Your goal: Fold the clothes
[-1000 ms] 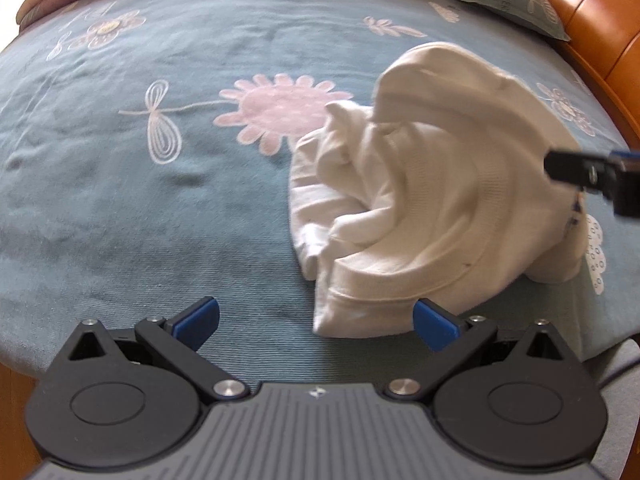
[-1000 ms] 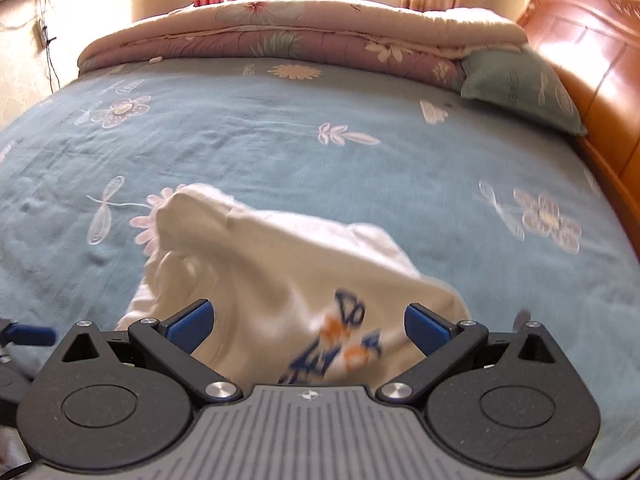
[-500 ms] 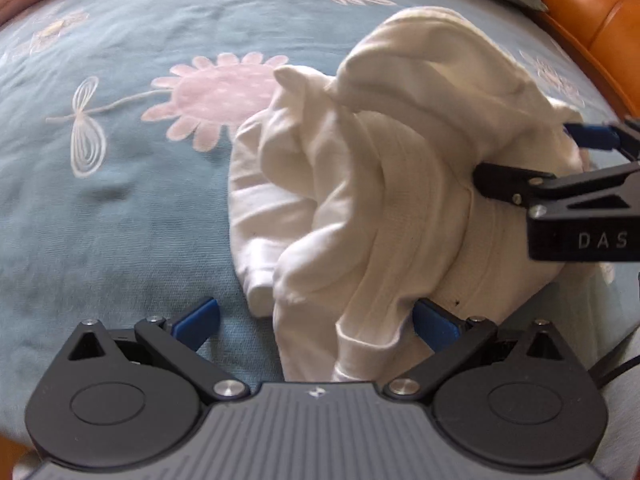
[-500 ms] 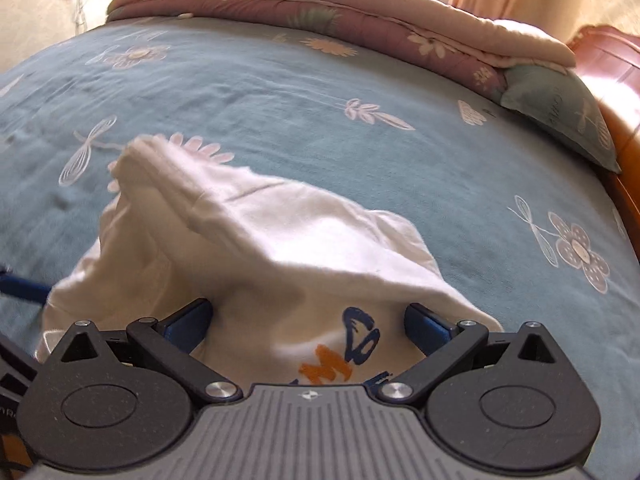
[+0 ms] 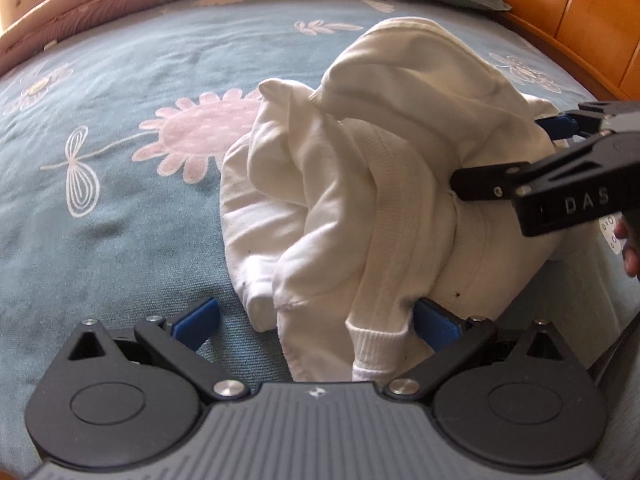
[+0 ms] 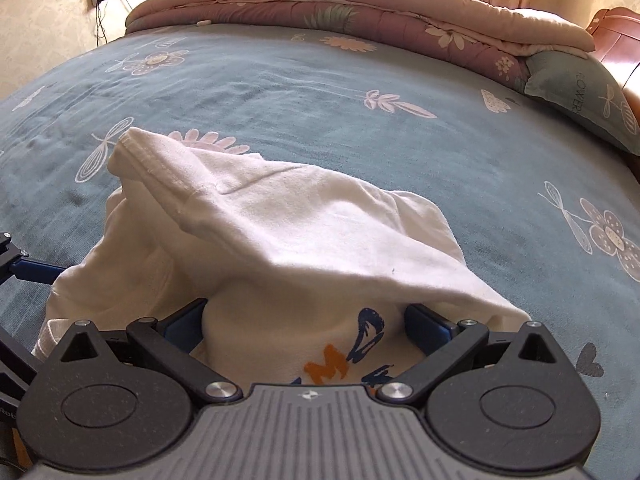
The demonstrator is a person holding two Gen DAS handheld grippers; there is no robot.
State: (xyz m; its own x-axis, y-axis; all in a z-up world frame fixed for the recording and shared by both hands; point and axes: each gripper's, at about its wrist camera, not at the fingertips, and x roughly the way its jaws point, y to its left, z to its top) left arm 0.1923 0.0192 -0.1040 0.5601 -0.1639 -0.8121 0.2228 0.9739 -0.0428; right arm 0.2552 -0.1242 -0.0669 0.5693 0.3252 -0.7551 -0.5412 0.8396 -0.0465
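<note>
Crumpled white shirt (image 5: pixel 360 184) between 2 wide-open claws on blue bedspread (image 5: pixel 120 220).

The garment (image 5: pixel 360 184) is plain white, with ribbed cuffs and a printed motif in navy and orange (seen only from the right wrist view). The bedspread (image 5: pixel 120 80) is dusty teal, scattered with pale pink daisies and white outlined dragonflies. A folded quilt (image 6: pixel 360 4) is mauve and cream with floral print. The headboard (image 5: pixel 580 12) is glossy orange-brown wood. Both grippers are black with blue pads (image 5: pixel 198 318).
</note>
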